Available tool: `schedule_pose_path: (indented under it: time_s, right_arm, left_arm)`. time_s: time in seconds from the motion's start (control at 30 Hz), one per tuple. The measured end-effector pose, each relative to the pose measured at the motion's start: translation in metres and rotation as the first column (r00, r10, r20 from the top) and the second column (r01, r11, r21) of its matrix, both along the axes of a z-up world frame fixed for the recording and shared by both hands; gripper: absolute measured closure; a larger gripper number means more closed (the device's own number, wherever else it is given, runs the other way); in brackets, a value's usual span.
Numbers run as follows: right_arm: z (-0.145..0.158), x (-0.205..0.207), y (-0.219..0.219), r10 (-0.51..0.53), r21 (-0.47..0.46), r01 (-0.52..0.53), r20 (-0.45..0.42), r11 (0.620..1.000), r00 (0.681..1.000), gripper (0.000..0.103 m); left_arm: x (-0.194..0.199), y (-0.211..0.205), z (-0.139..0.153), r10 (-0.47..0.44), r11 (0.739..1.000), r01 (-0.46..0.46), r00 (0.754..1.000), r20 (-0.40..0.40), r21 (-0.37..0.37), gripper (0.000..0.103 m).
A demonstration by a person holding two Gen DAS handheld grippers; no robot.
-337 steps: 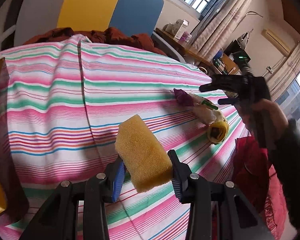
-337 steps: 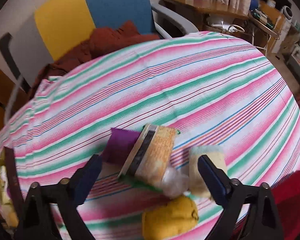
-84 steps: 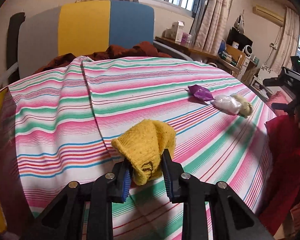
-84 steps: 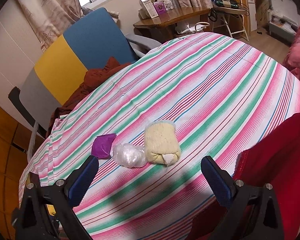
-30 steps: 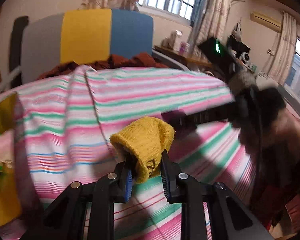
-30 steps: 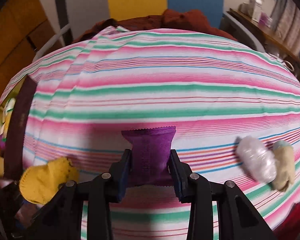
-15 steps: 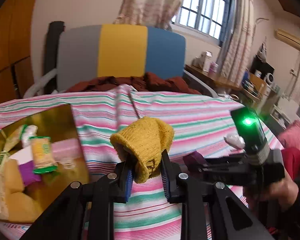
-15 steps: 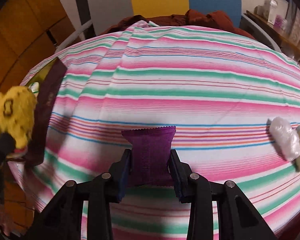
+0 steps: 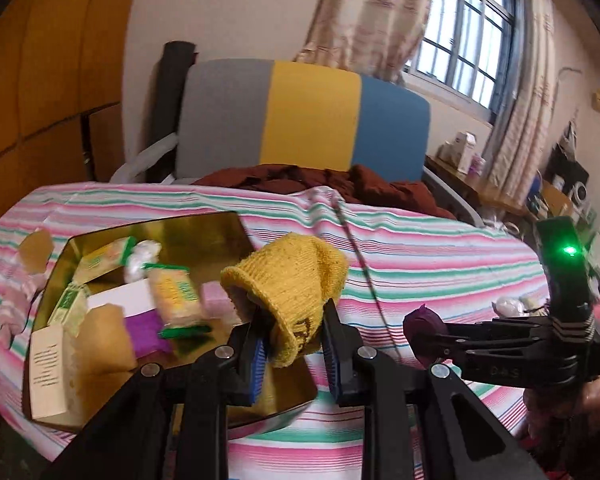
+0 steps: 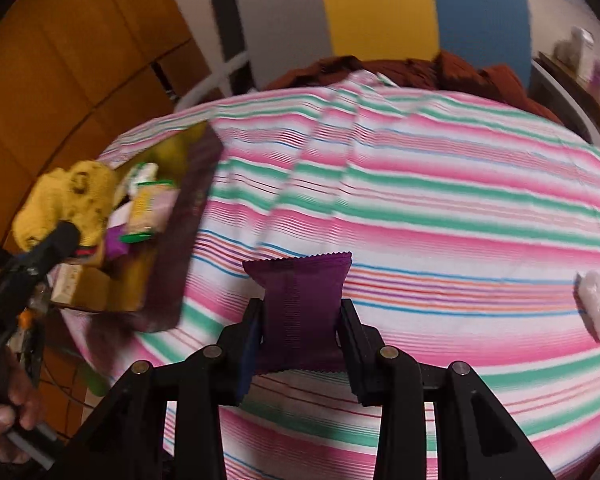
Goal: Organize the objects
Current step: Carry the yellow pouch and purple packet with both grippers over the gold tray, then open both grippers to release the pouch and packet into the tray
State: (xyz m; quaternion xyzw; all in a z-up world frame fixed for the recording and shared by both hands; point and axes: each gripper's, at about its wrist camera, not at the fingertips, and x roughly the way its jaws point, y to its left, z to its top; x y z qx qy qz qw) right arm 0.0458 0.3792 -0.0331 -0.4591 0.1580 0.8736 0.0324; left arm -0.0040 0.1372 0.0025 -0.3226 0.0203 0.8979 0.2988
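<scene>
My left gripper [image 9: 292, 344] is shut on a yellow knitted sock [image 9: 292, 280] and holds it above the right part of a gold tin tray [image 9: 204, 232] with several snack packs and boxes in it. My right gripper [image 10: 298, 332] is shut on a purple snack packet [image 10: 300, 300] above the striped tablecloth [image 10: 440, 208]. The right gripper also shows in the left wrist view [image 9: 424, 338], to the right of the tray. In the right wrist view the sock [image 10: 66, 200] and the tray [image 10: 196, 184] are at the left.
A clear plastic bag [image 10: 598, 304] lies at the table's right edge, small in the left wrist view [image 9: 506, 306]. A grey, yellow and blue chair [image 9: 300, 116] with a brown cloth [image 9: 340, 184] stands behind the table. Pink items [image 9: 16, 300] lie left of the tray.
Both grippers have swung left toward the tray with their loads. The sock now hangs over the tray's right part. The purple packet has come closer to the tray.
</scene>
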Motion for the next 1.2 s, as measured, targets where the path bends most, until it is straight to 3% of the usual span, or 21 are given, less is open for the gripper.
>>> schedule_pose_path:
  time_s: [0.17,0.43,0.57,0.67,0.73,0.77,0.8,1.2]
  right_arm:
    - [0.017,-0.017,-0.040,0.110,0.003,-0.110,-0.042,0.994,0.993,0.065]
    - [0.029,-0.053,-0.101,0.284,-0.008,-0.286,-0.083,0.958,0.955,0.065]
    - [0.026,-0.073,-0.129,0.346,-0.003,-0.347,-0.078,0.938,0.935,0.064]
    - [0.020,-0.083,-0.142,0.369,0.002,-0.369,-0.067,0.929,0.927,0.064]
    - [0.016,-0.086,-0.147,0.376,0.000,-0.377,-0.059,0.926,0.925,0.058]
    - [0.014,-0.087,-0.149,0.379,0.004,-0.379,-0.053,0.925,0.924,0.050]
    - [0.011,-0.086,-0.151,0.381,0.009,-0.381,-0.046,0.924,0.923,0.045]
    - [0.000,-0.073,-0.147,0.365,0.001,-0.365,-0.023,0.931,0.931,0.035]
  left_arm:
    - [-0.018,-0.050,0.003,0.109,0.994,-0.109,0.994,0.018,0.031,0.079]
    - [-0.055,-0.117,0.006,0.274,0.959,-0.277,0.961,0.048,0.060,0.079]
    - [-0.073,-0.117,0.009,0.271,0.958,-0.275,0.961,0.057,0.081,0.078]
    - [-0.087,-0.103,0.005,0.262,0.962,-0.266,0.962,0.075,0.056,0.074]
    - [-0.092,-0.095,-0.001,0.257,0.964,-0.261,0.963,0.083,0.046,0.071]
    - [-0.094,-0.091,-0.004,0.265,0.963,-0.268,0.960,0.089,0.026,0.067]
    - [-0.094,-0.087,-0.008,0.269,0.963,-0.271,0.959,0.093,0.011,0.067]
    - [-0.070,-0.081,-0.008,0.285,0.958,-0.283,0.958,0.044,-0.047,0.063]
